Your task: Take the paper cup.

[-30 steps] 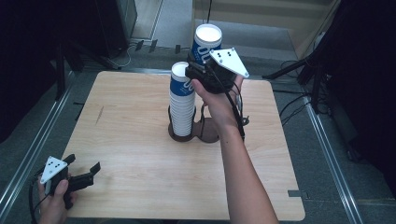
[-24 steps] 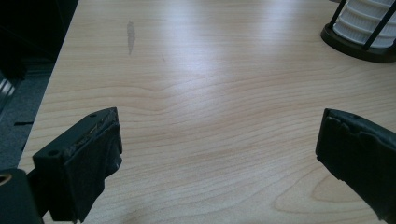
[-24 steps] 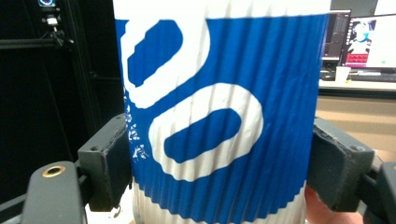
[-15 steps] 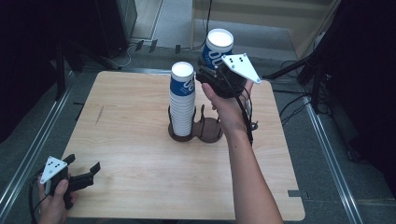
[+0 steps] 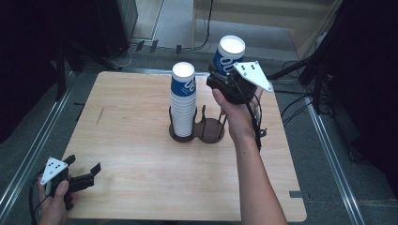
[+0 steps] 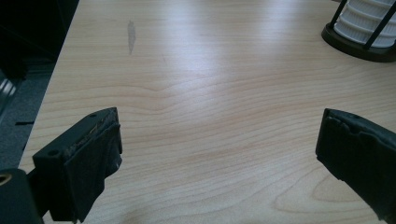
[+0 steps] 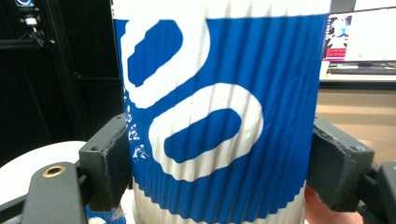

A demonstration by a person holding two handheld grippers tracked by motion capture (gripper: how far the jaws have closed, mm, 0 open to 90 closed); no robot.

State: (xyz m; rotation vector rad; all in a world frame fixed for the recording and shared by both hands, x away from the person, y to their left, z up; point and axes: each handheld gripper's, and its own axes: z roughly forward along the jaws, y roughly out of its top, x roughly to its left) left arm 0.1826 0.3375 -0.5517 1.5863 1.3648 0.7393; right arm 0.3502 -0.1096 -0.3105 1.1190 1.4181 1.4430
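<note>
Above the holder's (image 5: 199, 131) empty ring, right gripper (image 5: 220, 80) fingers clamp a lifted cup (image 5: 228, 54); next, lower it in; left gripper (image 5: 87, 176) fingers wide

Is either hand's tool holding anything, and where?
The right tool grips a blue-and-white paper cup by its ribbed sides. The left tool holds nothing.

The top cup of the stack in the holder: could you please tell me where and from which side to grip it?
Grip the top cup across its blue ribbed wall, coming in level from the side: it sits upside down, closed base up, clear above the holder posts.
</note>
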